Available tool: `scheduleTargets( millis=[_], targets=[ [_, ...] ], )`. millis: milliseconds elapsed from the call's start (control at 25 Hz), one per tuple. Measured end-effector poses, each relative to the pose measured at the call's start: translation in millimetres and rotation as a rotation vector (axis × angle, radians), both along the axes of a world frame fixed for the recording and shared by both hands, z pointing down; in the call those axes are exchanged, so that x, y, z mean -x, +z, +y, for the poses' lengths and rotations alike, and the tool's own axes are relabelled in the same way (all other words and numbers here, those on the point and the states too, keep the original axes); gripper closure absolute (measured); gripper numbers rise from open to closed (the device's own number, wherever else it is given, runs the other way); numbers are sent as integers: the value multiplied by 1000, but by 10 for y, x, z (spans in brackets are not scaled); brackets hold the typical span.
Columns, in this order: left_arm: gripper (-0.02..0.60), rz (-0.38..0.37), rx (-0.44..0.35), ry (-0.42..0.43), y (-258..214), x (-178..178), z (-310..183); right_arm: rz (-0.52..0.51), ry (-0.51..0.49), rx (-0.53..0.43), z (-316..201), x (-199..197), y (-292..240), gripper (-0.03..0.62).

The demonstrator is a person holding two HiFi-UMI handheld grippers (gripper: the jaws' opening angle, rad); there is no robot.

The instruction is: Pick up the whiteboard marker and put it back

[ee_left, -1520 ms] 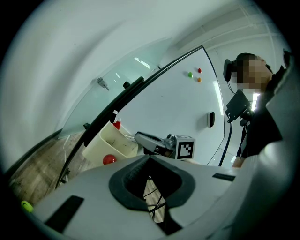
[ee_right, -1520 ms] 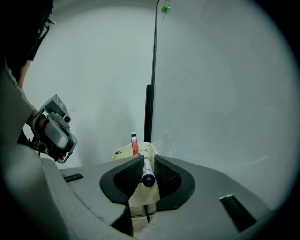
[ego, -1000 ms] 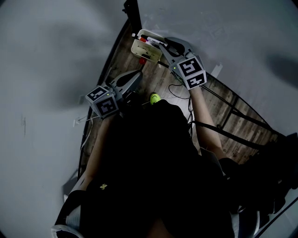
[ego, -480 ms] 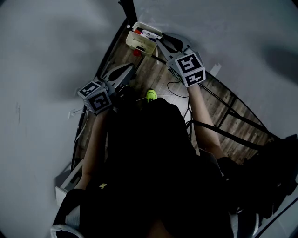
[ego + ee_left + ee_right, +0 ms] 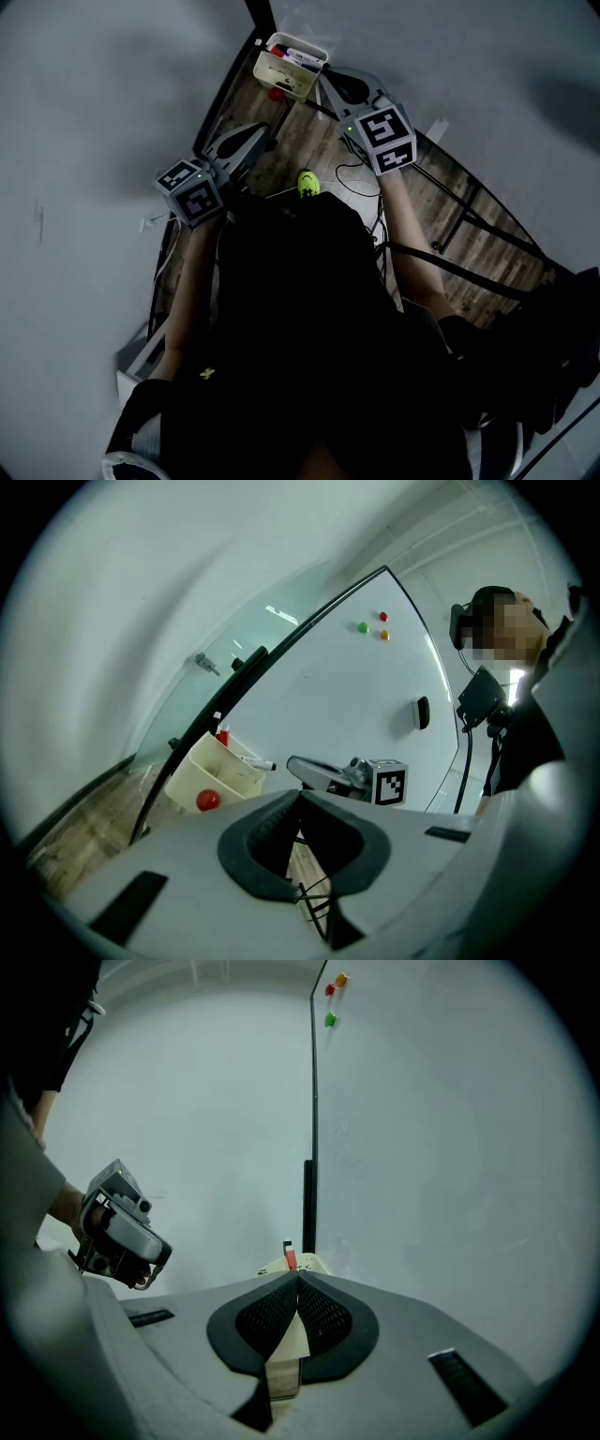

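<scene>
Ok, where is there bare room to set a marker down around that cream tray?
Inside the cream plastic tray, the half nearer you looks bare; the whiteboard markers crowd its far edge. The wood-plank floor between tray and lime-green object is open. Black cables clutter the planks beside it.

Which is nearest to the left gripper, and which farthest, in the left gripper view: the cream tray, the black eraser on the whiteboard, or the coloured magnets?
1. Cream tray: low left, just beyond the jaws.
2. Black eraser: middle right, clearly farther.
3. Coloured magnets: top, farthest.
</scene>
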State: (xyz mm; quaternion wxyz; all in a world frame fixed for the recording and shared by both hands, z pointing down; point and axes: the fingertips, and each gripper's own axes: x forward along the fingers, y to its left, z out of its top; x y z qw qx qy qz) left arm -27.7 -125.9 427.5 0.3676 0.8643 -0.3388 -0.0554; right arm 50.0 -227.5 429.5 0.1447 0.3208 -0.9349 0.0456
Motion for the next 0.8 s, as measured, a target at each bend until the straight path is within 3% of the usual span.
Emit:
scheduleTargets(
  millis=[800],
  targets=[
    [575, 31, -39, 88, 55, 161, 410, 18, 5, 78, 839, 229, 50, 588]
  ],
)
